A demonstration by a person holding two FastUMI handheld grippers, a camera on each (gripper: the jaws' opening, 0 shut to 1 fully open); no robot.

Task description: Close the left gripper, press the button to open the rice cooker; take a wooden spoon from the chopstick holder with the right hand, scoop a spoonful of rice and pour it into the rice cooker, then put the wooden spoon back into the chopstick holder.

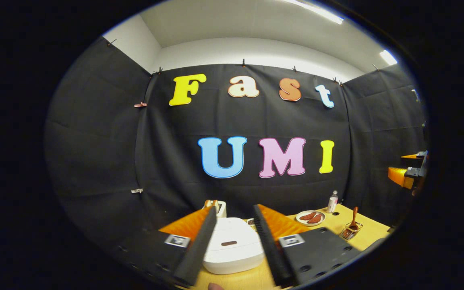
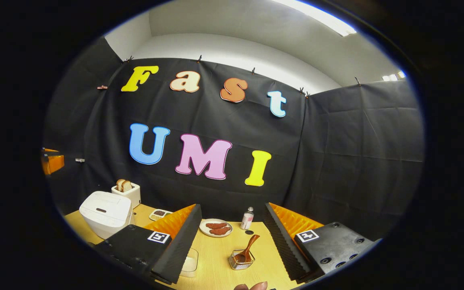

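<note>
Both grippers wide open and empty: left gripper (image 1: 234, 237) lined up on the closed rice cooker (image 1: 232, 249); right gripper (image 2: 232, 245) faces the wooden spoon (image 2: 247, 250), light, rigid, probably slick; grab its raised handle above the holder (image 2: 241, 261).

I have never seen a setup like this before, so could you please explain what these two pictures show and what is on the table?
A person holds a two-finger gripper in each hand, and a small camera rides on each one, looking forward between its fingers. In the left gripper view, the left gripper is open and holds nothing, with the closed white rice cooker ahead between its fingers. In the right gripper view, the right gripper is also open and empty, above the wooden table. There a wooden spoon stands in a small holder. Farther back are a plate of food, a small bottle and a toaster with bread.
</note>
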